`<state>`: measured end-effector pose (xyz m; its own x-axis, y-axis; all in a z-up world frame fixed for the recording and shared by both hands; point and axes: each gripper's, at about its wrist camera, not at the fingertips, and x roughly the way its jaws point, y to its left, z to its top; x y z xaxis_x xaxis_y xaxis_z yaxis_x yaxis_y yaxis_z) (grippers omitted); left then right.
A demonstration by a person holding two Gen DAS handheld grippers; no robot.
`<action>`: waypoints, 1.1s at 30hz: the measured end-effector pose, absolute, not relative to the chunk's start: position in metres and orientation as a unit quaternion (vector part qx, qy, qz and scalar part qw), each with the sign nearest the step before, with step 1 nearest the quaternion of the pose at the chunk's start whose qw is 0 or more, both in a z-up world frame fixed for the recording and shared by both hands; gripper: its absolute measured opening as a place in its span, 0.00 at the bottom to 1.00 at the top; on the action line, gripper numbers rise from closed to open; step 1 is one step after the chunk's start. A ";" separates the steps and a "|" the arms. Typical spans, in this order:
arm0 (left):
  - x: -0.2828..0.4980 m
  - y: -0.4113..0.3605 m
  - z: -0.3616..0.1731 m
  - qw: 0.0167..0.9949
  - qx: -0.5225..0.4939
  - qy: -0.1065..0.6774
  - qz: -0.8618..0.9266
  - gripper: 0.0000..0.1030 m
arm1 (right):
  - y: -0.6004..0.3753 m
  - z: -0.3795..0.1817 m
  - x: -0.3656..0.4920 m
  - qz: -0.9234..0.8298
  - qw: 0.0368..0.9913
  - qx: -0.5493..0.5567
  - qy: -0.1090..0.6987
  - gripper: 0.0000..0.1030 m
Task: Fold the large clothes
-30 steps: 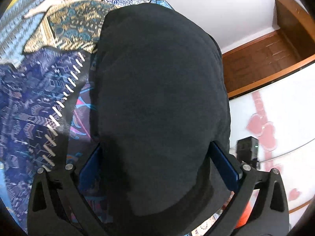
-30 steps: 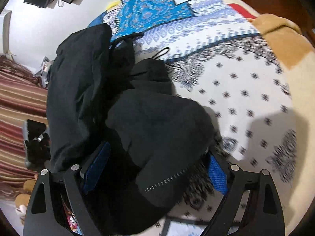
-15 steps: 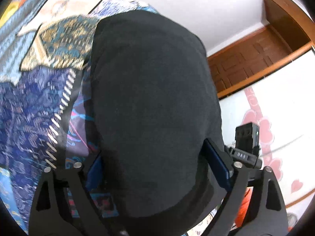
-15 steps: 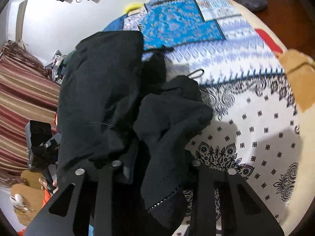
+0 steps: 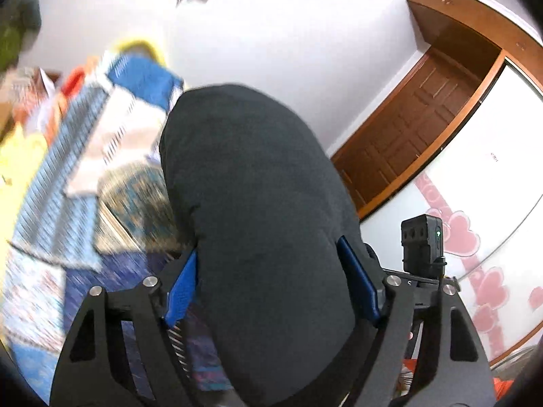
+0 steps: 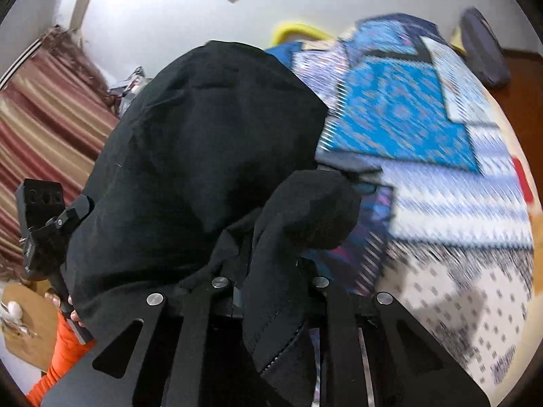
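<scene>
A black garment (image 5: 258, 210) of thick, matte knit bulges in a rounded hump between the blue pads (image 5: 356, 285) of the left gripper (image 5: 271, 291), whose jaws are closing with the pads pressed on the cloth; in the right wrist view the same soft fabric (image 6: 190, 176) hangs in heavy folds, a stitched hem bunched in the right gripper (image 6: 271, 285), whose jaws are closing tight on it; behind lies a patchwork bedspread (image 6: 407, 125) in blue and white geometric prints, blurred.

The left gripper (image 5: 271, 291) closes its blue-padded fingers (image 5: 356, 288) around a black garment (image 5: 258, 203) (bedspread (image 5: 68, 186) blurred).
</scene>
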<state>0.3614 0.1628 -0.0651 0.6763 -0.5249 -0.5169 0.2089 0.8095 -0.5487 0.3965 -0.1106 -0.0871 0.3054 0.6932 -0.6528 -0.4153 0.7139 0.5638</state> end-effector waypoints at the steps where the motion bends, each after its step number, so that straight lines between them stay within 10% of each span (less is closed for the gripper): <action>1: 0.361 0.173 -0.058 0.893 -0.225 0.335 -0.200 0.75 | -0.102 -0.086 0.399 0.354 0.795 0.143 0.471 0.13; 18: 0.362 0.403 -0.237 0.863 -0.287 0.413 0.040 0.66 | 0.116 -0.207 0.425 0.370 0.740 0.017 0.561 0.18; 33: 0.295 0.352 -0.181 0.894 -0.116 0.428 0.063 0.68 | 0.099 -0.173 0.368 0.324 0.775 -0.111 0.531 0.41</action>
